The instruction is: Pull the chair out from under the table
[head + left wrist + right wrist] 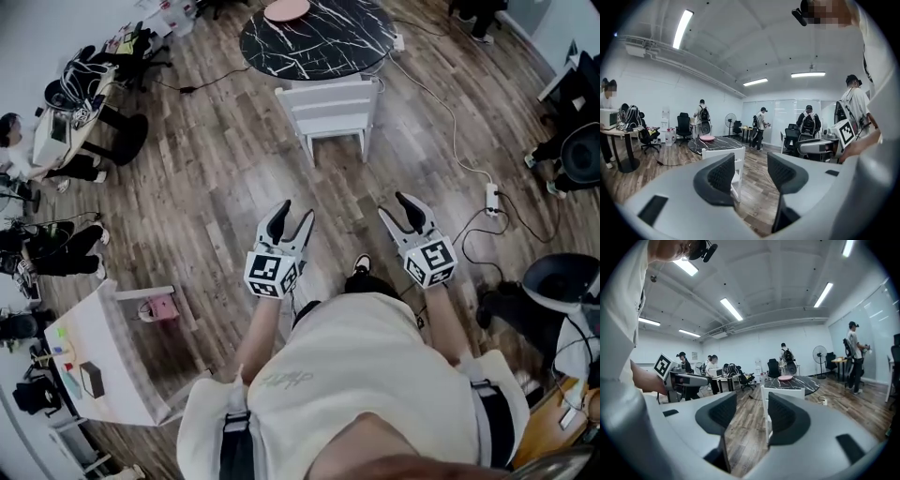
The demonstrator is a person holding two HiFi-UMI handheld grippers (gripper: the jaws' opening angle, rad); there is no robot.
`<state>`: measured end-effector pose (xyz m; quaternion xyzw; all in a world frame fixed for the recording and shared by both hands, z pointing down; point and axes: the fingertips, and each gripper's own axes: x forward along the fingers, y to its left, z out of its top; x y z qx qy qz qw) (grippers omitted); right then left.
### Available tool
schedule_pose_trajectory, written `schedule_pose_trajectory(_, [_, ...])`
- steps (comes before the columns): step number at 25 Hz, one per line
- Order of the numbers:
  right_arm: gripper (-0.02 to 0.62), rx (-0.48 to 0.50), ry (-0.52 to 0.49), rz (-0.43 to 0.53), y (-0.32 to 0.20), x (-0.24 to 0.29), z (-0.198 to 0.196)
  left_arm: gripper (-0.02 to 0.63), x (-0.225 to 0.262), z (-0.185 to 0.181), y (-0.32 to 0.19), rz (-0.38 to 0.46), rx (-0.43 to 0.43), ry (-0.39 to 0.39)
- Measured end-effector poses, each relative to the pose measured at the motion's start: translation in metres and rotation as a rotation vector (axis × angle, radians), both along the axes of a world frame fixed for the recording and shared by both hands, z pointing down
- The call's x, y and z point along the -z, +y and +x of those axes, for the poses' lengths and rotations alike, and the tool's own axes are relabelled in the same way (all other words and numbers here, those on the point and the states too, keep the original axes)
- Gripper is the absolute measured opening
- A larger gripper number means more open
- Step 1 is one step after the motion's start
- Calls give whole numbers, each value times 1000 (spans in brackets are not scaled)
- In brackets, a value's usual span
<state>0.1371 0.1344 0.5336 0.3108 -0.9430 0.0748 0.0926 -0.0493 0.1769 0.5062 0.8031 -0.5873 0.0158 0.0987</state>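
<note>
A white chair (330,110) stands at the near edge of a round black marble table (317,36), its seat partly out from under the top. Both grippers hang in the air well short of it, over the wood floor. My left gripper (290,219) is open and empty; in the left gripper view the white chair (725,163) shows between and beyond the left gripper (751,174). My right gripper (403,213) is also open and empty, with the white chair (780,397) ahead of the right gripper (752,413) in its own view.
A pink plate (286,9) lies on the table. A white power strip (491,198) and cables run across the floor at right. A white desk (103,361) stands at lower left. Office chairs, desks and several people are around the room's edges.
</note>
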Motion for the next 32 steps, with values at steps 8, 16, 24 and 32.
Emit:
schedule_pose_trajectory(8, [206, 51, 7, -47, -43, -20, 8, 236, -15, 6, -36, -59, 66, 18])
schedule_pose_trajectory(16, [206, 64, 35, -118, -53, -47, 1, 236, -40, 5, -62, -116, 31, 25])
schedule_pose_trajectory(24, [204, -10, 4, -187, -114, -48, 0, 236, -45, -1, -130, -116, -51, 45])
schedule_pose_trajectory(32, [194, -65, -56, -168, -210, -11, -48, 236, -31, -50, -209, -70, -63, 52])
